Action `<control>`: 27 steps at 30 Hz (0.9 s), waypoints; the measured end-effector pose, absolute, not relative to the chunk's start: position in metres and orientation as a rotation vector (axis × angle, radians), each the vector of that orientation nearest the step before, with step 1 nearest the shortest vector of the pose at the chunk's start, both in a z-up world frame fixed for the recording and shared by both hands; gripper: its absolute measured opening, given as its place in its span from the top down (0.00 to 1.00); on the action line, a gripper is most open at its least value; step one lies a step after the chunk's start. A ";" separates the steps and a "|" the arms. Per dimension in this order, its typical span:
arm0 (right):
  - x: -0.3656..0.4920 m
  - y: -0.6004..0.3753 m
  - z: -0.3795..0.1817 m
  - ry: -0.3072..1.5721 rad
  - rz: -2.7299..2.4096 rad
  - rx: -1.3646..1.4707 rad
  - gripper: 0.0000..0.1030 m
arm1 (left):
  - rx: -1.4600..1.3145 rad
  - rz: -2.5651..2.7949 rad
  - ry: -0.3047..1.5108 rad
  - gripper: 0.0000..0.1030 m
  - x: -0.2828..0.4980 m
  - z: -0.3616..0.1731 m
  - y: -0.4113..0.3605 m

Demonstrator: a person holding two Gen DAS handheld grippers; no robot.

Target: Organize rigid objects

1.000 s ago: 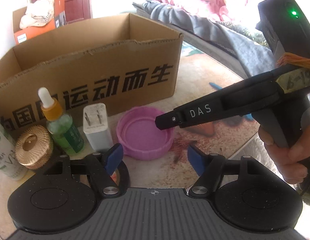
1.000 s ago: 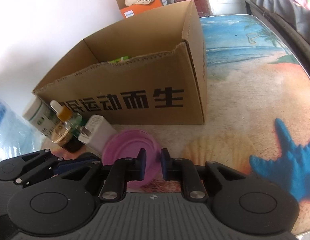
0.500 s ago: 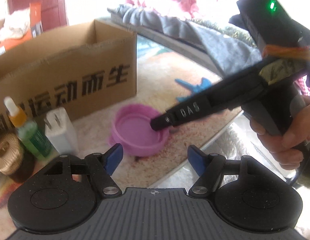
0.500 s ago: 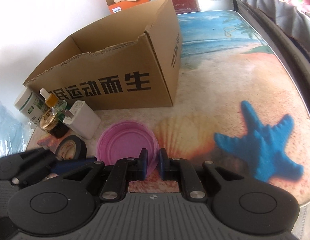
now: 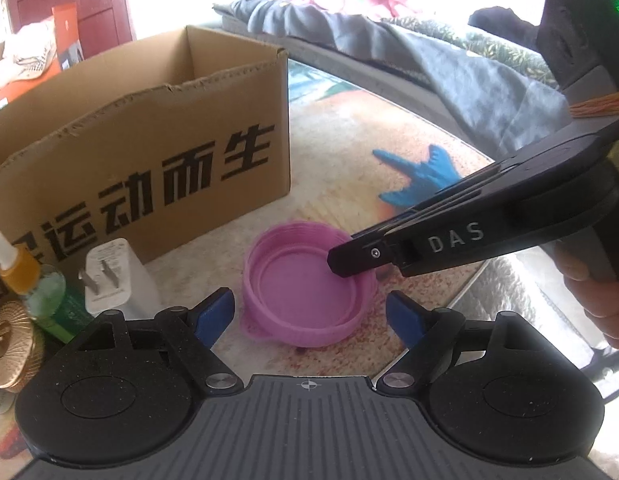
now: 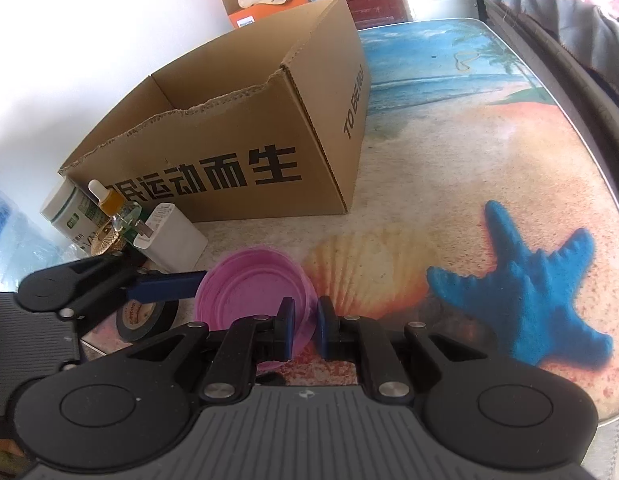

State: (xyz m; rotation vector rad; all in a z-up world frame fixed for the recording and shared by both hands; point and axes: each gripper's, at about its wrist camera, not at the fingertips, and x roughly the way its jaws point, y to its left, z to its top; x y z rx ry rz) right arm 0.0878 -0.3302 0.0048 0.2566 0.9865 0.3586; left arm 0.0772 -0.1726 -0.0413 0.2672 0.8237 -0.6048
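Note:
A purple plastic lid point(image 5: 305, 288) lies rim-up, tilted, near the table's front edge; it also shows in the right wrist view point(image 6: 249, 300). My right gripper point(image 6: 305, 328) is shut on the lid's near rim; its tip shows in the left wrist view point(image 5: 349, 260). My left gripper point(image 5: 309, 312) is open and empty, just in front of the lid. An open cardboard box point(image 5: 141, 140) stands behind; it also shows in the right wrist view point(image 6: 245, 140).
Left of the lid stand a white charger point(image 5: 117, 280), a dropper bottle point(image 5: 33, 292), a gold-capped jar point(image 5: 9, 344) and a white bottle point(image 6: 69, 216). A black tape roll point(image 6: 145, 320) lies near the left gripper. The table edge point(image 5: 489, 276) is close on the right.
The right gripper has kept its grip on the lid and drawn it a little from the box toward the table's front edge. The left gripper stayed open close to it.

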 end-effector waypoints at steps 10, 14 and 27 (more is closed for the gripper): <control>0.092 -0.327 0.005 0.986 0.386 0.254 0.87 | 0.268 -0.567 0.822 0.29 0.079 -0.043 -0.175; 0.095 -0.321 0.007 0.985 0.400 0.236 0.87 | 0.250 -0.540 0.838 0.29 0.078 -0.043 -0.171; 0.099 -0.316 0.005 1.009 0.378 0.243 0.86 | 0.242 -0.513 0.830 0.29 0.077 -0.046 -0.171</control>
